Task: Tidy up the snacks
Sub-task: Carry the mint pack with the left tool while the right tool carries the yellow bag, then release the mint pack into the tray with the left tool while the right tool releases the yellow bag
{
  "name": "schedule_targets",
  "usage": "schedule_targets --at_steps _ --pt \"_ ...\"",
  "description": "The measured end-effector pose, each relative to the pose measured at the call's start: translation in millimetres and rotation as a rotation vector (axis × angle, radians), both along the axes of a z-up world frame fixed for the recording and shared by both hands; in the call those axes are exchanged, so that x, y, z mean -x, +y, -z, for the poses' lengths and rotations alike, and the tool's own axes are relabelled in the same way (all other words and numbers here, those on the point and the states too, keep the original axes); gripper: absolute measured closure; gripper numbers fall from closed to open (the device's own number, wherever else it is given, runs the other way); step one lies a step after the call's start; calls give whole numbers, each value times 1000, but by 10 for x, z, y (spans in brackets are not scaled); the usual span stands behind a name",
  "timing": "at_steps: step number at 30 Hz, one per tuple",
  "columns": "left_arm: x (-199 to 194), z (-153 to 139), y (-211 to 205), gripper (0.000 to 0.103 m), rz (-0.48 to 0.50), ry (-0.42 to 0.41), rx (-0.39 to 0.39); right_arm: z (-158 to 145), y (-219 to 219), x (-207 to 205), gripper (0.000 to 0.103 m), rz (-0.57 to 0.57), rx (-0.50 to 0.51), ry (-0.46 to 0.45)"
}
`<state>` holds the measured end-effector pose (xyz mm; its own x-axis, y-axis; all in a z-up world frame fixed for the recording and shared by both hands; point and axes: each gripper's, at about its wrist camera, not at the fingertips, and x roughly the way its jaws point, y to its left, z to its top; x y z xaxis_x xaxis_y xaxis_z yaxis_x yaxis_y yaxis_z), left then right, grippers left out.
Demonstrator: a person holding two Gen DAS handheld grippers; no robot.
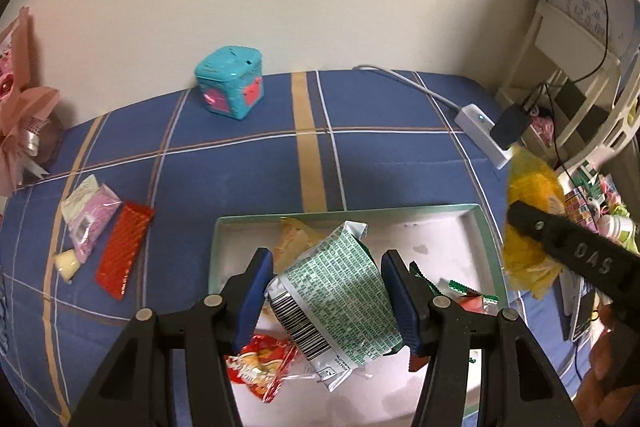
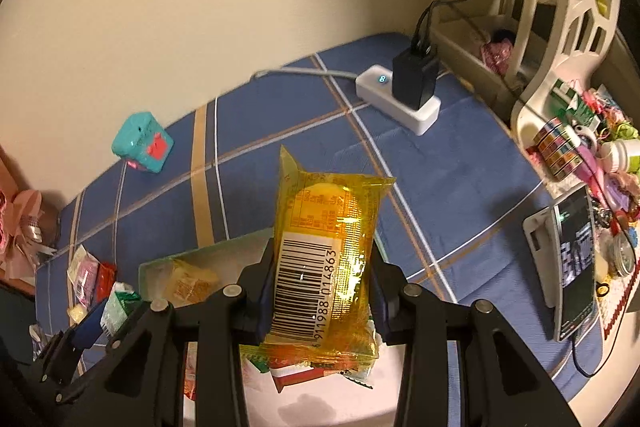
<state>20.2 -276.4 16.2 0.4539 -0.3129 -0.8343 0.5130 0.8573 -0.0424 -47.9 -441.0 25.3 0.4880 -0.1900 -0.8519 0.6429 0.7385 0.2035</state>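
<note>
Both jaws are pinching snacks above the tray (image 1: 486, 223) near the table's front edge: the left gripper (image 1: 328, 303) is squeezing a green-printed foil packet (image 1: 336, 291) across its middle, the right gripper (image 2: 320, 287) a yellow wrapped cake (image 2: 320, 255). Both look light, crinkly and slippery, likely crushable; mid-body grips with gentle pressure are probably suiting them best. A red wrapper (image 1: 124, 251) is lying near the left edge.

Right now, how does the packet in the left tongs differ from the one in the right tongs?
The green packet is opaque foil covered in small print; the yellow packet is see-through, its round contents visible. The green packet looks crumpled and tilted; the yellow packet is smoother, standing upright. Both show barcodes, are gripped by tongs, and hang over the tray.
</note>
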Motion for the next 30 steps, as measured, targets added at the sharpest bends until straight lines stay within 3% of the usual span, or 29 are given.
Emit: schedule_targets --at_steps 10,20,25,30 --pt "-100 198 -99 44 16 -6 24 521 -15 -184 62 -36 -63 100" --pt "-119 277 -184 43 34 -15 14 592 -12 -209 61 -32 -67 125" --pt "-130 279 -173 40 19 -4 0 641 -42 -213 50 -32 -89 143" --pt "-162 262 -112 38 -19 24 -38 557 -1 -224 46 -50 -79 130"
